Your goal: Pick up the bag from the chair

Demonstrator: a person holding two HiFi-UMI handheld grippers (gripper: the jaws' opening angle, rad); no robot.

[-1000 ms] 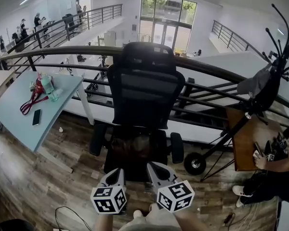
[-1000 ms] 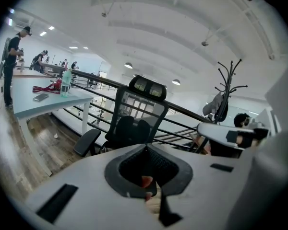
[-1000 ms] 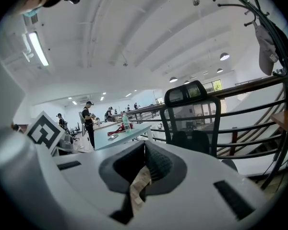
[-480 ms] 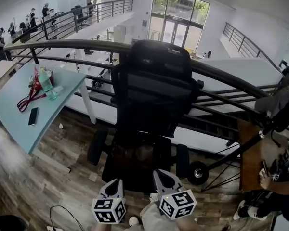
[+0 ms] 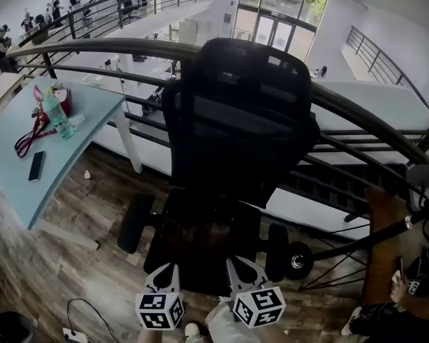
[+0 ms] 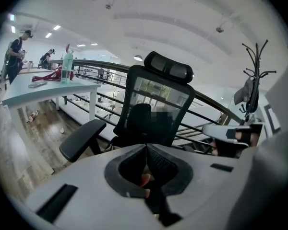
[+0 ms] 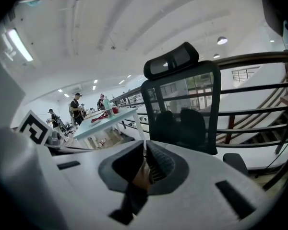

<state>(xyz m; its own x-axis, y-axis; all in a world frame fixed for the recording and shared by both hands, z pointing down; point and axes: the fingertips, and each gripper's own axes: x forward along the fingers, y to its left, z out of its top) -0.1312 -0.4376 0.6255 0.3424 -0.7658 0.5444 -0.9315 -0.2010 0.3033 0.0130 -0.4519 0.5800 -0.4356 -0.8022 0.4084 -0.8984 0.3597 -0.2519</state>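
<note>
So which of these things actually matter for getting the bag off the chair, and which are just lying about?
Part of the job:
dark bag on the seat; black office chair; left tool and right tool, both shut and empty.

Just lying about:
blue table with its bottle, phone and red strap; coat stand; railing.

The high-backed mesh office chair (image 5: 237, 134) is black throughout, and the soft bag (image 5: 199, 236) on it is dark brown. The left gripper (image 5: 167, 268) and the right gripper (image 5: 237, 263) are pale grey, each with a white cube patterned in black square markers. The counter (image 5: 79, 131) is pale blue, the flat phone (image 5: 36, 166) black, the looped strap (image 5: 28, 133) red and the translucent bottle (image 5: 53, 110) pale green. The plank floor (image 5: 71, 263) is streaked grey-brown.
</note>
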